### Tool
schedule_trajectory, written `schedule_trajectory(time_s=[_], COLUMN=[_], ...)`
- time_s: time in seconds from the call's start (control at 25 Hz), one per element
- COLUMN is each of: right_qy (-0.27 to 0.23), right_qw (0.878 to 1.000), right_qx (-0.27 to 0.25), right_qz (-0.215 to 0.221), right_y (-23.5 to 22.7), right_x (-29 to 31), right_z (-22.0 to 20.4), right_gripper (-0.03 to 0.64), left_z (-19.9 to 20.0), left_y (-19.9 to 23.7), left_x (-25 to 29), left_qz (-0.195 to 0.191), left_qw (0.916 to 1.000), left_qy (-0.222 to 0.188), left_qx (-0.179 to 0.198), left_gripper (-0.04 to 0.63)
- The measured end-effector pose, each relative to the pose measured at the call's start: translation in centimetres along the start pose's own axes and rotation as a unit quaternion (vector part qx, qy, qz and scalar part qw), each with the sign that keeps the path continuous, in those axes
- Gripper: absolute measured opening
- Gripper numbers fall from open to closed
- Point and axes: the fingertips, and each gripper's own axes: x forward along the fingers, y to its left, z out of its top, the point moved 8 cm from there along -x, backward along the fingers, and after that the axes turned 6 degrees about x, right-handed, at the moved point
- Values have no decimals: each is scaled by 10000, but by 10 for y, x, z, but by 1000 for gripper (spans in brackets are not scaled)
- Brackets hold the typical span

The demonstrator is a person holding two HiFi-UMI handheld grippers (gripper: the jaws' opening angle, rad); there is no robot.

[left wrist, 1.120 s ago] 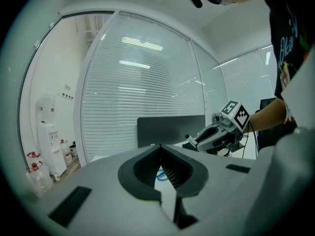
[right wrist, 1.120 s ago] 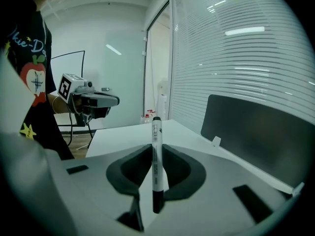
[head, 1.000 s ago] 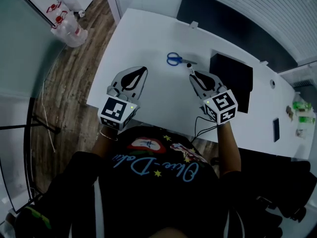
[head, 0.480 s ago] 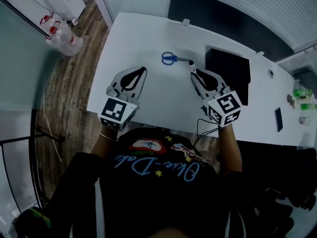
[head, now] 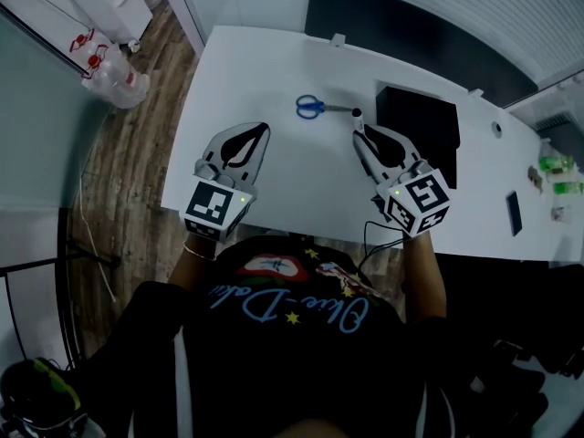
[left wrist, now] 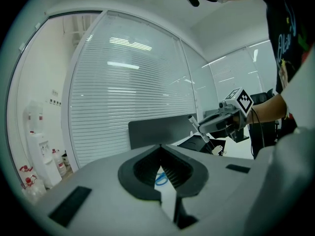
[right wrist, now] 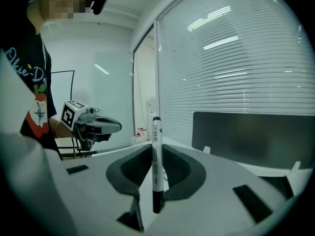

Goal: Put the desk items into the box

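The right gripper (head: 361,131) clamps a marker pen (right wrist: 156,166) upright between its jaws, probably to carry it to the black box (head: 429,135) just to its right. The left gripper (head: 263,128) has its jaws together and empty. Blue scissors (head: 314,108) lie farther on the white desk (head: 255,71), left of the box. The floor (head: 128,153) is wooden, and blinds (right wrist: 236,58) cover the far wall.

White desk (head: 274,71), blue-handled scissors (head: 315,108) lying flat at 11 o'clock from its middle, black box (head: 422,128) at 2 o'clock, green-topped clutter (head: 558,176) at 3 o'clock edge, small dark flat slab (head: 514,213) at 4 o'clock
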Motion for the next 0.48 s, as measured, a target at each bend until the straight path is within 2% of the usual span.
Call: schedule_trajectory(time_s=[0.48], right_qy=[-127], right_qw=[9998], right_qx=[27], right_qz=[-126], right_y=[7], right_x=[-3], right_z=[8], right_gripper=[74], left_z=[-7], left_y=[3], left_x=[5], left_qz=[-180], left_qw=[9995], left_qy=[-111], left_qx=[-240], left_gripper=[8])
